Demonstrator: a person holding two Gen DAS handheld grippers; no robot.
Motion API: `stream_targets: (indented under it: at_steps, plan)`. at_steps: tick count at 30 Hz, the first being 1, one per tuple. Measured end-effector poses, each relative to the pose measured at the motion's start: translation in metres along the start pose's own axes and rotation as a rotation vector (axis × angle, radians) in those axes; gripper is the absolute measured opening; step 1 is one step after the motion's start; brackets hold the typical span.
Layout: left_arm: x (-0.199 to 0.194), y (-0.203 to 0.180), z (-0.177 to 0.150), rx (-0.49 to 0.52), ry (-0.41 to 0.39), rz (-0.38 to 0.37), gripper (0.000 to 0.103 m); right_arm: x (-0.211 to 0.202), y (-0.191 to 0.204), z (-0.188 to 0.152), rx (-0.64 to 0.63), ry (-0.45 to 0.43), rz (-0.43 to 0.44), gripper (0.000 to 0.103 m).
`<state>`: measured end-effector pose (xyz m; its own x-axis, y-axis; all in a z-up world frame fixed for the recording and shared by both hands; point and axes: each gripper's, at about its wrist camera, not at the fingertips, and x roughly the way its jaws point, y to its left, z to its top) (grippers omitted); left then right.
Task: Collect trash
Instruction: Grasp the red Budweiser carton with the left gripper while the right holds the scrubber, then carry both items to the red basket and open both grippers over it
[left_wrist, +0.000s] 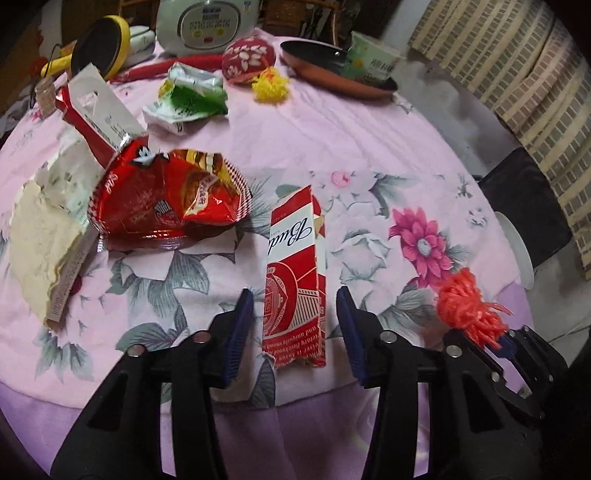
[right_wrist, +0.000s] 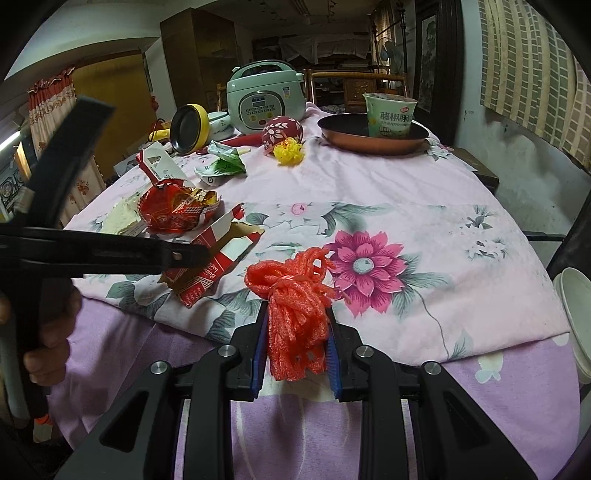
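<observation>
The right hand-held gripper is clamped on an orange-red foam net bundle at the near edge of the pink floral-clothed worktop. The left hand-held gripper stands wide apart, straddling a torn red-and-white cardboard carton without touching it.

The left claw is hanging spread wide around a torn red carton that is lying on the flowered surface.
</observation>
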<state>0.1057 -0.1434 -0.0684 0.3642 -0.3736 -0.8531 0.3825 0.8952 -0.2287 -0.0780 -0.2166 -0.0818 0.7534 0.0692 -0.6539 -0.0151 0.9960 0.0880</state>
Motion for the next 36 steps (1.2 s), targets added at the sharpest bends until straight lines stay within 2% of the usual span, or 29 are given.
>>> stream_targets:
  at_steps: [1, 2, 3, 4, 5, 9, 15, 18, 21, 27, 32, 36]
  plan:
    - [0.004, 0.0, 0.0, 0.003, 0.006, 0.01, 0.023, 0.0, 0.0, 0.0, -0.001, -0.001, 0.002, 0.027]
    - [0.007, 0.0, 0.001, 0.007, 0.018, 0.014, 0.015, -0.001, 0.001, 0.001, -0.004, -0.002, 0.003, 0.027]
    - [0.01, 0.0, 0.001, 0.008, 0.023, 0.017, 0.012, -0.001, 0.002, 0.001, -0.008, -0.002, 0.003, 0.027]
    - [0.012, 0.0, 0.002, 0.015, 0.019, 0.028, 0.004, -0.001, 0.003, 0.001, -0.011, -0.002, 0.003, 0.027]
    - [0.013, -0.001, 0.001, 0.024, 0.017, 0.039, 0.002, -0.001, 0.004, 0.001, -0.013, -0.001, 0.003, 0.027]
    - [0.011, 0.0, -0.001, 0.029, -0.01, 0.064, 0.001, 0.001, 0.009, 0.002, -0.021, 0.003, -0.002, 0.027]
    - [-0.042, 0.0, -0.018, 0.111, -0.16, 0.121, 0.001, -0.005, 0.018, 0.005, -0.034, -0.006, 0.022, 0.027]
    - [-0.075, 0.019, -0.033, 0.087, -0.216, 0.125, 0.001, -0.01, 0.03, 0.007, -0.056, -0.017, 0.057, 0.027]
    - [-0.108, 0.047, -0.051, 0.02, -0.267, 0.151, 0.001, -0.011, 0.051, 0.01, -0.096, -0.02, 0.101, 0.027]
    - [-0.166, 0.114, -0.098, -0.145, -0.334, 0.246, 0.001, -0.015, 0.122, 0.012, -0.229, -0.01, 0.247, 0.027]
    - [-0.218, 0.161, -0.144, -0.284, -0.41, 0.342, 0.001, -0.029, 0.206, 0.008, -0.384, -0.016, 0.414, 0.027]
    - [-0.273, 0.203, -0.201, -0.391, -0.478, 0.449, 0.001, -0.045, 0.293, 0.001, -0.532, -0.011, 0.585, 0.027]
